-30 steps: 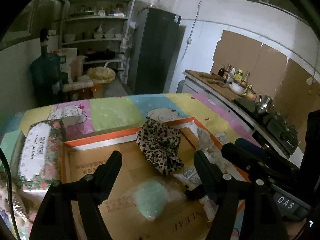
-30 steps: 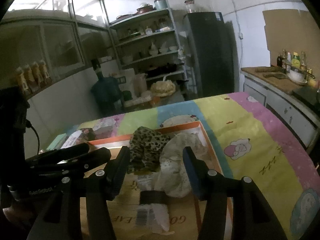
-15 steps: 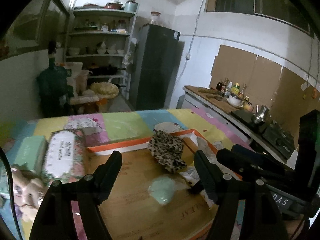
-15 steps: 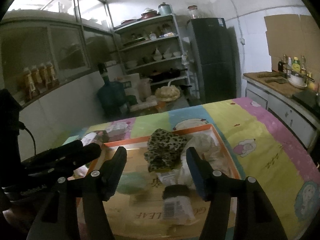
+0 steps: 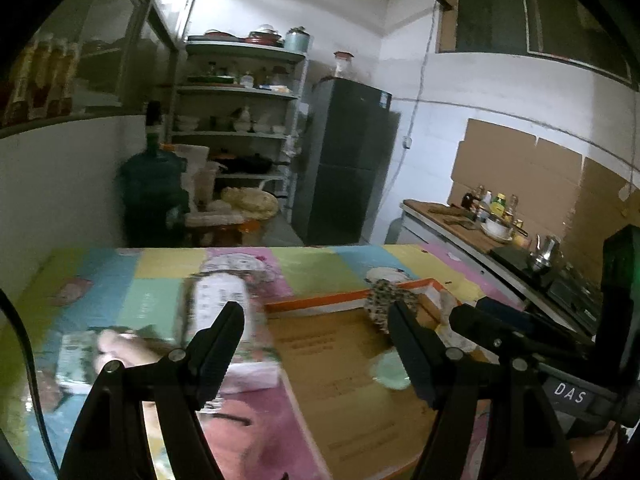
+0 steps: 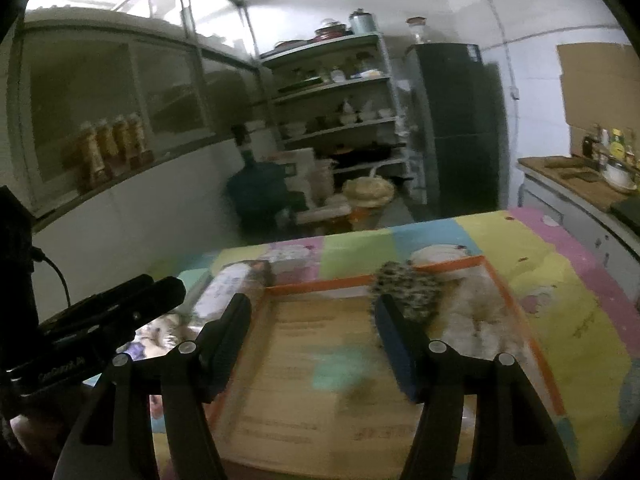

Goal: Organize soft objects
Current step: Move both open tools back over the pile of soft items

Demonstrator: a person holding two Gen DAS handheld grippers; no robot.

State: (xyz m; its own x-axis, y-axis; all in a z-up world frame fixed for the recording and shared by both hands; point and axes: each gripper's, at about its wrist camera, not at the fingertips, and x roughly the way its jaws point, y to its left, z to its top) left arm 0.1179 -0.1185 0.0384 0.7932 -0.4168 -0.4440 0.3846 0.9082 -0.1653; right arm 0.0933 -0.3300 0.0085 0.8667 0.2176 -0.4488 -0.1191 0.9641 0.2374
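**Three soft pieces sat in the box, both tools hung empty**

Inside the shallow cardboard box (image 6: 304,396) with the orange rim lay three soft things: one leopard-print cloth (image 6: 404,286) against the far edge, one pale fluffy bundle (image 6: 472,316) in the far right corner, touching the cloth, and one mint-green pad (image 6: 340,368) alone near the middle, blurred. Most of the box floor was bare cardboard toward the near and left sides.

Just outside the left rim stood one floral tissue pack (image 5: 218,312), touching the box edge, with more blurred items beside it that could not be made out. All of it rested on the surface covered by a patchwork cartoon cloth (image 6: 560,304), with a wide open strip on the right.

The left tool (image 5: 316,344) hovered over the left rim, fingers spread wide, gripping nothing. The right tool (image 6: 312,340) hovered over the box middle, fingers equally apart and empty.
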